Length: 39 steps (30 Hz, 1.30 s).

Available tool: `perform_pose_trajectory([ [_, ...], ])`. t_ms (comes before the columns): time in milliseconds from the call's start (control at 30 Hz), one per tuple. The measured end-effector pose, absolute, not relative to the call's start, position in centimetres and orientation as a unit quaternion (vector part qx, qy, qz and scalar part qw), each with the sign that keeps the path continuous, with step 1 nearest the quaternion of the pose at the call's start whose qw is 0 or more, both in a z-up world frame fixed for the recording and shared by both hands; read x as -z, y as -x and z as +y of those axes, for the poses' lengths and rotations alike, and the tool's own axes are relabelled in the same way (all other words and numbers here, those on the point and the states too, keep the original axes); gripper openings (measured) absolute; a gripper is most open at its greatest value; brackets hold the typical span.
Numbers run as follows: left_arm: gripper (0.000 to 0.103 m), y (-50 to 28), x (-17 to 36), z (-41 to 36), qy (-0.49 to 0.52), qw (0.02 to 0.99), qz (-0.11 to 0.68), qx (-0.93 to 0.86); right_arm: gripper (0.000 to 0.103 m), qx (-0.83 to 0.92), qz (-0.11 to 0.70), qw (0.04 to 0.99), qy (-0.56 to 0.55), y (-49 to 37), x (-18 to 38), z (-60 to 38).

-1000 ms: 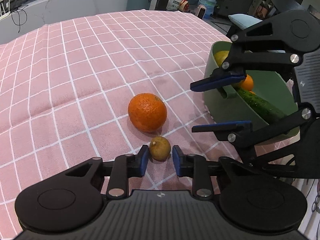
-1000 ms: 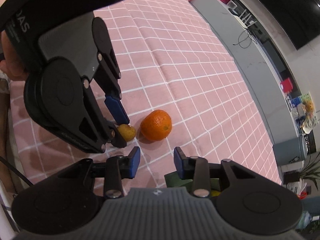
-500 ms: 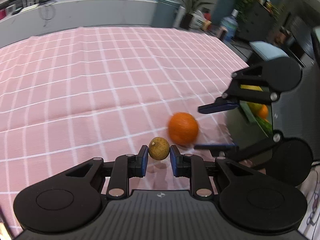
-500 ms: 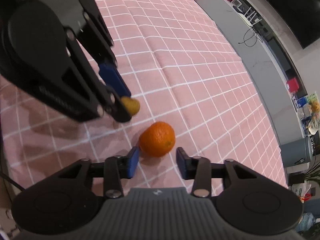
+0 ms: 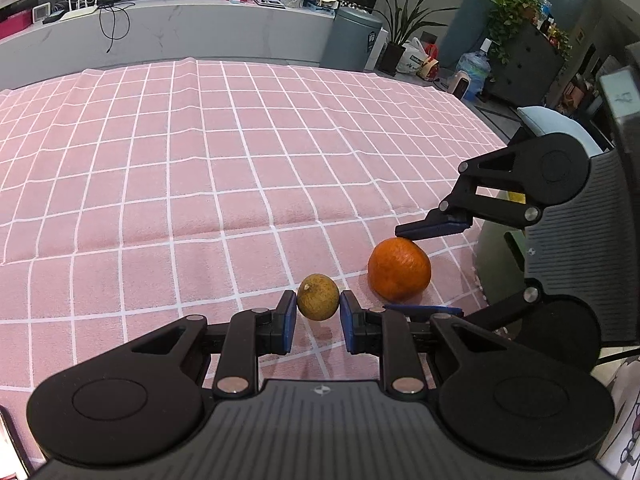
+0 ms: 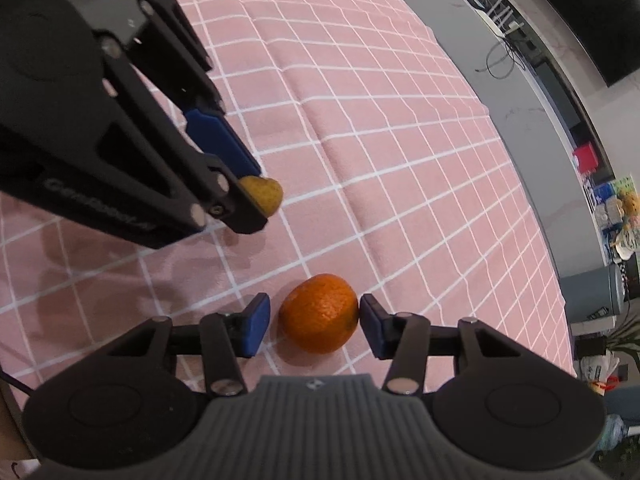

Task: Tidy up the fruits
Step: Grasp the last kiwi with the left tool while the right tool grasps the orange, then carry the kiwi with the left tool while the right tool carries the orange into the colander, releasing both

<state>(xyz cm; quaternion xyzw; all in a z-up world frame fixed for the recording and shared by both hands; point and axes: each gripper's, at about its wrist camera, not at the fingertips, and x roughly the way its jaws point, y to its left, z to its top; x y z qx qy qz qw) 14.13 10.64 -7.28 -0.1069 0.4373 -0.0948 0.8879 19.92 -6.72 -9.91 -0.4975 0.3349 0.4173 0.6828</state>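
Observation:
My left gripper (image 5: 319, 309) is shut on a small yellow-brown fruit (image 5: 318, 297) and holds it above the pink checked cloth (image 5: 200, 168); the fruit also shows in the right wrist view (image 6: 264, 194), with its shadow on the cloth below. An orange (image 6: 319, 313) lies on the cloth between the fingers of my right gripper (image 6: 314, 322), which is open around it with a small gap on the left side. In the left wrist view the orange (image 5: 399, 269) sits between the right gripper's blue pads (image 5: 436, 227).
A green bin (image 5: 498, 256) stands at the right table edge, mostly hidden behind the right gripper. A grey counter (image 5: 160, 28) with clutter, a bin and plants lie beyond the table's far edge.
My left gripper closed on the small fruit and lifted it off the cloth. My right gripper moved from the green bin down to straddle the orange.

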Motion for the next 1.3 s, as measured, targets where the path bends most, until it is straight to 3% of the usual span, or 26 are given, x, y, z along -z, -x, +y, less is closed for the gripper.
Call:
perform_pose_trajectory([
  [333,0.025,-13.9,7.3,10.7,0.110,0.890,0.429,0.103,0.040,-0.392,0.345,0.708,0.476,-19.9,9.3,-7.1],
  [633,0.025,-13.0,6.4,10.6,0.126,0.896,0.412,0.107,0.039,-0.380,0.311,0.753,0.438,-17.0,5.0,-8.8],
  [1300,0.026,-11.3,0.4,5.9,0.149,0.902,0.372,0.160,0.039,-0.273,0.331,0.876,0.222,-15.6,-2.2,-23.0],
])
